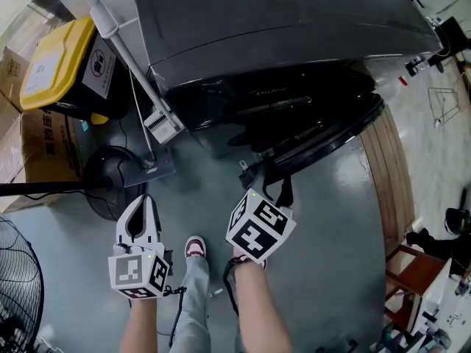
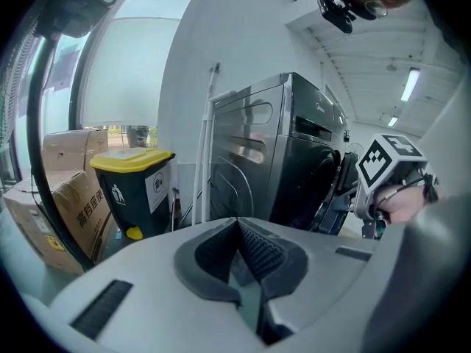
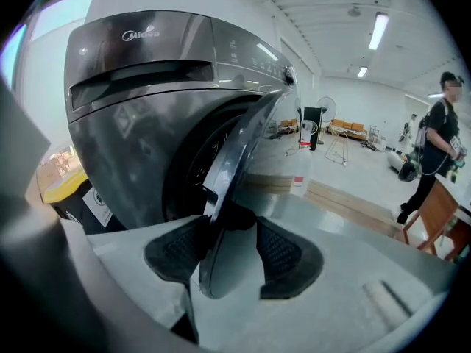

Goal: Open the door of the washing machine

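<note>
Door [image 1: 335, 134] of the washing machine [image 1: 280, 20] stands partly swung out in the head view. My right tool [image 1: 274, 186] is at its free edge, my left tool [image 1: 143, 210] low and well apart from it.

Left gripper view: my left tool is pressed together on nothing.

Right gripper view: my right tool is spread wide with the door's rim between the pads, and I see no firm pinch.

I judge the door stiff, weighty on its hinge and glossy-slick, so that rim is my hold.
</note>
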A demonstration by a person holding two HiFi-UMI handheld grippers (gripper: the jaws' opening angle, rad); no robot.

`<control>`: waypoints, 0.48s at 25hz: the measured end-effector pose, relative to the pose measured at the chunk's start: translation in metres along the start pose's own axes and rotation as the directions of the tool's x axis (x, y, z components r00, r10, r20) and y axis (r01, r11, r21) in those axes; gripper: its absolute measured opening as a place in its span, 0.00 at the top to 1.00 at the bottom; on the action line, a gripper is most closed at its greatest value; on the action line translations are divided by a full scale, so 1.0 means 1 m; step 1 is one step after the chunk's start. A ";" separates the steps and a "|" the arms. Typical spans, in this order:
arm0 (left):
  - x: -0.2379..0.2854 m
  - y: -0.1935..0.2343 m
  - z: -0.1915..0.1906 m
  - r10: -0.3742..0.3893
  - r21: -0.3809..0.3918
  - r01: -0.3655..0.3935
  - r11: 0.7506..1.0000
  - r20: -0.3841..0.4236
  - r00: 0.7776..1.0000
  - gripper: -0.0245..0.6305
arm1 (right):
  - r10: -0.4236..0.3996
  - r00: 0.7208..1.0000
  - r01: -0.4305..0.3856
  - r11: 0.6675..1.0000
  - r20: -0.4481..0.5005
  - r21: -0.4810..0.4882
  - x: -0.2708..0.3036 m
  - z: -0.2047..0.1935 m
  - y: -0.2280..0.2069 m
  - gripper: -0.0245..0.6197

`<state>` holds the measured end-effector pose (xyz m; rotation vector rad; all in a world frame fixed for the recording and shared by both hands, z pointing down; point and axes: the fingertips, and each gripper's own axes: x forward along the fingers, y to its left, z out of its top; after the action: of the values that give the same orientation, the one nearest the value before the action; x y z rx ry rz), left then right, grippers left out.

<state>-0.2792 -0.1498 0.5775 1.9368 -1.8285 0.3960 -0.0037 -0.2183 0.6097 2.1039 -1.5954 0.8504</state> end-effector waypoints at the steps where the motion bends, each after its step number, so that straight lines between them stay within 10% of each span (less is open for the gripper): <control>1: -0.001 -0.004 0.000 -0.006 0.002 0.006 1.000 -0.001 1.000 0.96 | 0.005 1.000 -0.005 1.000 -0.006 0.009 -0.001 -0.002 -0.004 0.64; 12: -0.003 -0.032 -0.011 -0.047 0.004 0.047 0.999 -0.013 0.999 0.96 | 0.030 0.999 -0.030 1.000 -0.011 -0.004 -0.016 -0.013 -0.027 0.66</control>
<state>-0.2469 -0.1410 0.5816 1.9719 -1.7718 0.3961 0.0165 -0.1909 0.6110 2.0735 -1.6259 0.8669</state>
